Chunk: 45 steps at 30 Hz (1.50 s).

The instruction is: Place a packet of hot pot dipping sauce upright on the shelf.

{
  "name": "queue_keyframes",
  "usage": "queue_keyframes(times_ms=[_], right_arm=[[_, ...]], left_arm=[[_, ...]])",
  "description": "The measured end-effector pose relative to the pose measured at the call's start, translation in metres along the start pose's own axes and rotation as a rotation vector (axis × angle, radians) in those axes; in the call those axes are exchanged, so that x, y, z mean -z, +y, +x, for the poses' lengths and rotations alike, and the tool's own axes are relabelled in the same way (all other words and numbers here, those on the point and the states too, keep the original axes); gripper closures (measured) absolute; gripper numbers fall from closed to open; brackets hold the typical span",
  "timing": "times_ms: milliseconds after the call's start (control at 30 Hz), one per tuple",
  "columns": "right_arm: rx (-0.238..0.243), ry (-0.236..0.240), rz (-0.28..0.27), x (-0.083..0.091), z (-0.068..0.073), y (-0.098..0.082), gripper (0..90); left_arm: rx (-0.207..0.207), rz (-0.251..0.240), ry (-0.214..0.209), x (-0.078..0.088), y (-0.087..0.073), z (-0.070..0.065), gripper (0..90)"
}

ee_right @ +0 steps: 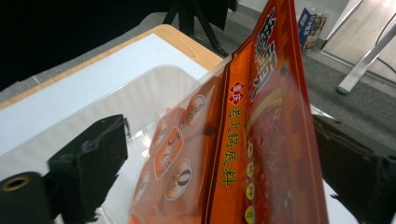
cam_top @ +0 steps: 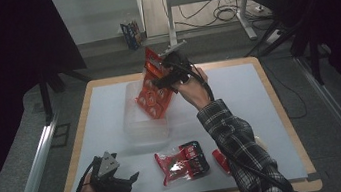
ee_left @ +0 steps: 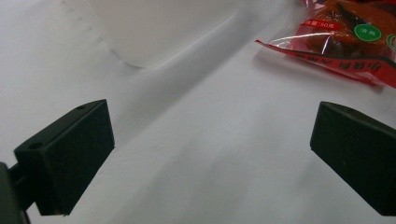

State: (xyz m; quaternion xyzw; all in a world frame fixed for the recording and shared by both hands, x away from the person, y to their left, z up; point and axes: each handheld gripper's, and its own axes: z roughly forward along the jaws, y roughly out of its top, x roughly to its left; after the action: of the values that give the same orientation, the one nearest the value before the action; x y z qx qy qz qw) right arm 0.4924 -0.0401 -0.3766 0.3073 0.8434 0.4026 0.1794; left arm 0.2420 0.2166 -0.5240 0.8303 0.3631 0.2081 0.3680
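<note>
The right gripper [ee_right: 219, 154] has its fingers spread around an orange hotpot-base pouch [ee_right: 261, 140]. The high view shows the pouch above a clear plastic bin [cam_top: 145, 125]. The left gripper [ee_left: 212, 154], fingers spread, rests on the worktop [ee_left: 224, 140].

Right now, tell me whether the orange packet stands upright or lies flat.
Upright, leaning: the orange packet stands on end in the clear tray, between the right tool's open jaws.

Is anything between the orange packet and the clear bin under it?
Nothing visible. The orange packet stands tilted with its lower end already at the open top of the clear bin. The right gripper has its jaws apart on either side of the packet, and no other thing lies between packet and bin.
</note>
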Motion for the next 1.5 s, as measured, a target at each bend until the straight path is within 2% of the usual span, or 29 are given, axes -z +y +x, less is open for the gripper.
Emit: queue_keyframes(times_ms=[67,167,333,667,1067,1233,1300,1500], right_arm=[[0.016,-0.008,0.009,0.002,0.000,0.000,4.5],[0.013,0.001,0.009,0.004,0.001,0.000,3.3],[0.042,0.008,0.002,0.017,0.006,0.000,0.4],[0.076,0.013,0.004,0.035,0.012,-0.008,0.0],[0.074,0.019,0.015,0.048,0.006,-0.034,0.0],[0.063,0.025,0.017,0.051,0.005,-0.045,0.0],[0.044,0.044,0.015,0.052,0.006,-0.054,0.0],[0.038,0.056,0.011,0.057,0.009,-0.070,0.0]], left_arm=[[0.001,-0.002,0.000,0.000,0.000,0.000,0.0],[-0.001,-0.001,0.000,0.000,0.000,0.000,0.0],[-0.004,0.000,0.000,0.000,0.000,0.000,0.0],[-0.009,-0.004,-0.017,0.000,0.000,-0.001,0.0],[0.034,-0.029,-0.072,0.000,0.000,0.002,0.0],[0.017,-0.030,-0.057,0.000,0.000,0.002,0.0],[0.001,-0.054,-0.050,0.001,0.000,0.000,0.0],[-0.025,-0.053,-0.048,0.000,0.002,-0.004,0.0]])
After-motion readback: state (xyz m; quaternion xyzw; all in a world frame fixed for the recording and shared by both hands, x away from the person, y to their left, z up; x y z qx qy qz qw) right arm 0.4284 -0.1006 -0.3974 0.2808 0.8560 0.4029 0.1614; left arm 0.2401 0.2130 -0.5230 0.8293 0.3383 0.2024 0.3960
